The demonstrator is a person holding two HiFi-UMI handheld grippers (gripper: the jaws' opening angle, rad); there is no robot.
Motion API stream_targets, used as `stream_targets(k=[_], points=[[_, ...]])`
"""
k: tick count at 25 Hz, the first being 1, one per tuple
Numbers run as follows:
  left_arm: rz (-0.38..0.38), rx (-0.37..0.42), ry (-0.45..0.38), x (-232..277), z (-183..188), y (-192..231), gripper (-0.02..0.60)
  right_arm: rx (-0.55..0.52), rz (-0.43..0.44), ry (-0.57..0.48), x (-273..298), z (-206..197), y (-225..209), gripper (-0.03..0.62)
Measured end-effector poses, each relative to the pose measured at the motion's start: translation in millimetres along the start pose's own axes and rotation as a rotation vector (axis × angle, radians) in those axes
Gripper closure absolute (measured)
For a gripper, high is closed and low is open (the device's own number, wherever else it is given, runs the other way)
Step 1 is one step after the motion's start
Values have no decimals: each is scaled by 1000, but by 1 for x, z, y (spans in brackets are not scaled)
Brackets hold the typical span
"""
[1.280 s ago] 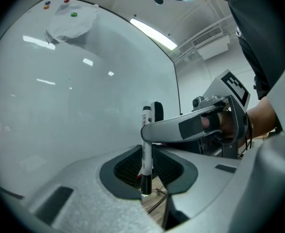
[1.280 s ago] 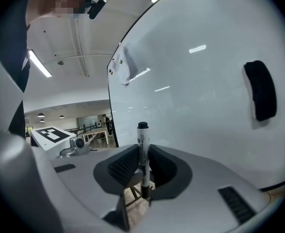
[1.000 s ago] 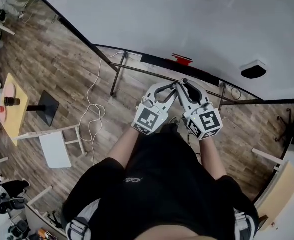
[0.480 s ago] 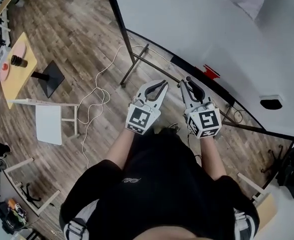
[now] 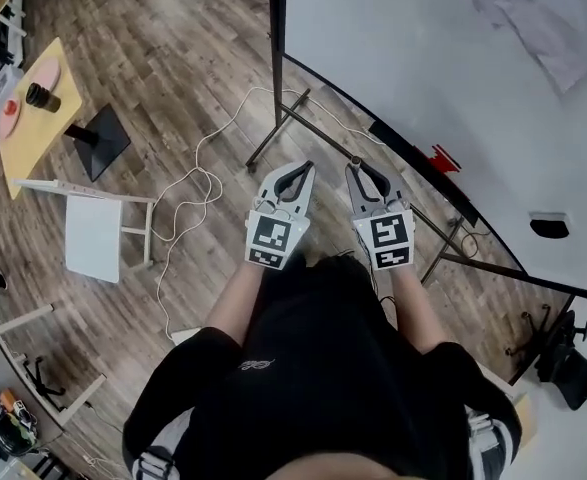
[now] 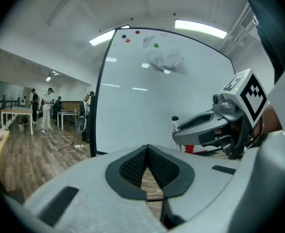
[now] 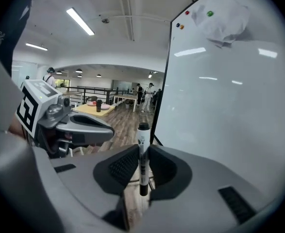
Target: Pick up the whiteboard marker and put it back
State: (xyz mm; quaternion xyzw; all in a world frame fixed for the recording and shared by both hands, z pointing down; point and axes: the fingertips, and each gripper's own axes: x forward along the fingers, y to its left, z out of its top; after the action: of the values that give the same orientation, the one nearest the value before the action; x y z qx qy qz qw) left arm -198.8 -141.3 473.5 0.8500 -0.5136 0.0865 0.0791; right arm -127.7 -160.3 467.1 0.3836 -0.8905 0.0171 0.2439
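Head view: over wood floor [image 5: 173, 88], right tongs [image 5: 358, 170] grip marker [image 7: 142, 135]; left tongs [image 5: 304, 168] seemingly clenched.

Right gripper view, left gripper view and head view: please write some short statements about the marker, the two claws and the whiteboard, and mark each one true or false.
1. The right claw grips the whiteboard marker, which stands upright between its pads. True.
2. The left claw grips a second marker. False: its jaws are together with nothing between them.
3. The whiteboard stands on a frame ahead of the person. True.
4. The whiteboard is covered with writing. False: its surface looks blank, with only a pale cloth and small magnets near the top.
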Motion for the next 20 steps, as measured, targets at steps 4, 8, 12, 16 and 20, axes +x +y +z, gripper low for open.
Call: stream_targets(k=[4,8,12,16,20], points=[[-21,-26,23,7,-7,9,574,-50,-50,100,6,-12,-7,536],[-47,-46,44,28,-15,7,574,-40,-70,137,11,-20,-26,536],[-67,-63,80,61,-30,1,574,-89,-123,212,17,-42,-59,536],[-65,-80,120,87,-35,0,574,-100,-131,262,30,-58,-88,536],[-62,-73,159,120,-37,-1,574,-128,-101,287,45,-71,-110,536]])
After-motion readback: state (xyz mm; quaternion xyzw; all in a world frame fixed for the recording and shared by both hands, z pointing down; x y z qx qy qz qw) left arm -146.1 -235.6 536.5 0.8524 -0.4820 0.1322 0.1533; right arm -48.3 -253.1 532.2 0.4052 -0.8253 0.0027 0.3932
